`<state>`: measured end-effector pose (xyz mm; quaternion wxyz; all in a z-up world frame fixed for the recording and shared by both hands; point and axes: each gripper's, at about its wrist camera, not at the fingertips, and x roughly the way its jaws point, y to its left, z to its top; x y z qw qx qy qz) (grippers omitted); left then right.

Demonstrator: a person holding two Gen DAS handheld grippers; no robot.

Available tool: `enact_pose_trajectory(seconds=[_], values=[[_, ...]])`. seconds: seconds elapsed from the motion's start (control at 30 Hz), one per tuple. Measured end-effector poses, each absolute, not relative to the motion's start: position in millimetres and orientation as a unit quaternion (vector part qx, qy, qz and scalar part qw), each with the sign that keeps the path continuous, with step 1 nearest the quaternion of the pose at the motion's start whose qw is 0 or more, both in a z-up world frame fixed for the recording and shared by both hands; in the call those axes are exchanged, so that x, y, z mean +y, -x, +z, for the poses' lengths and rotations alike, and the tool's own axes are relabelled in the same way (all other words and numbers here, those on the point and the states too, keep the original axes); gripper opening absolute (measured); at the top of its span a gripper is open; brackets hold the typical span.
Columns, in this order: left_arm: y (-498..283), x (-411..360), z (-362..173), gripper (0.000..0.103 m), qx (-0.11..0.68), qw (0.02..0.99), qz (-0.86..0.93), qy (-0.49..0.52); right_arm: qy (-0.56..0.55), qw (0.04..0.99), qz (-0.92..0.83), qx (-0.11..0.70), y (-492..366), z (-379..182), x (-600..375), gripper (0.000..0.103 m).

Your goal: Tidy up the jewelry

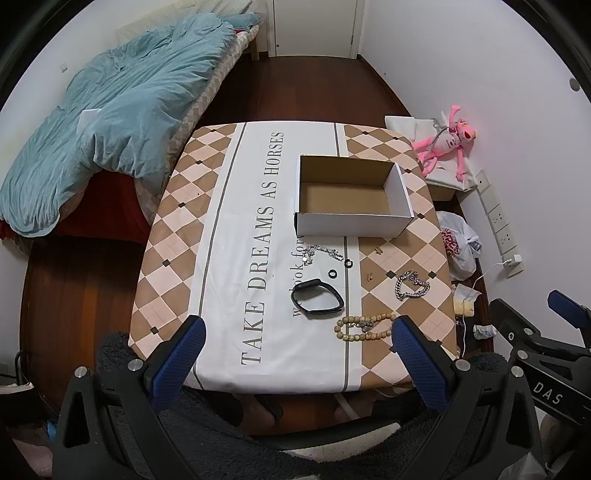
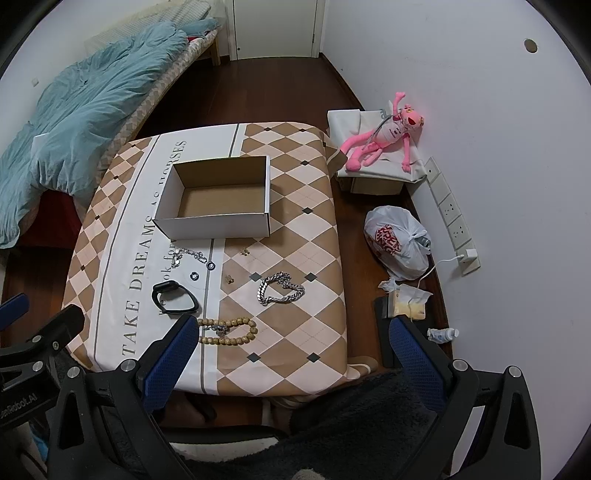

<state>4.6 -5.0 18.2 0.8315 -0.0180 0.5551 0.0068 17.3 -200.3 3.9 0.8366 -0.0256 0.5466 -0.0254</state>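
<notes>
Both raised above the near edge of the table [image 1: 221, 206], looking down and away toward the far door [image 1: 314, 26]; left wrist view centred over the printed cloth, right wrist view set further right, sharing the open box [image 2: 218, 199] and scattered jewelry.

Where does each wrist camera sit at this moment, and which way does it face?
Left wrist: above the table's near edge, facing forward and down at the tablecloth; open left gripper in the foreground, right gripper at right.
Right wrist: further right, facing the same way, taking in floor and plastic bag; open right gripper in the foreground, left gripper at left.
Shared: cardboard box, black band, bead bracelet, silver chain, pink plush toy, bed.
</notes>
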Motion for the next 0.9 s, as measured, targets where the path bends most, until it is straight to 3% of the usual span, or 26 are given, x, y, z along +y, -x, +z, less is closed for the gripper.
enact_pose_trajectory(seconds=[0.9], values=[[-4.8, 0.6, 31.2, 0.103, 0.548, 0.836, 0.006, 0.016, 0.024, 0.841, -0.028, 0.539, -18.1, 12.1, -196.6, 0.103]])
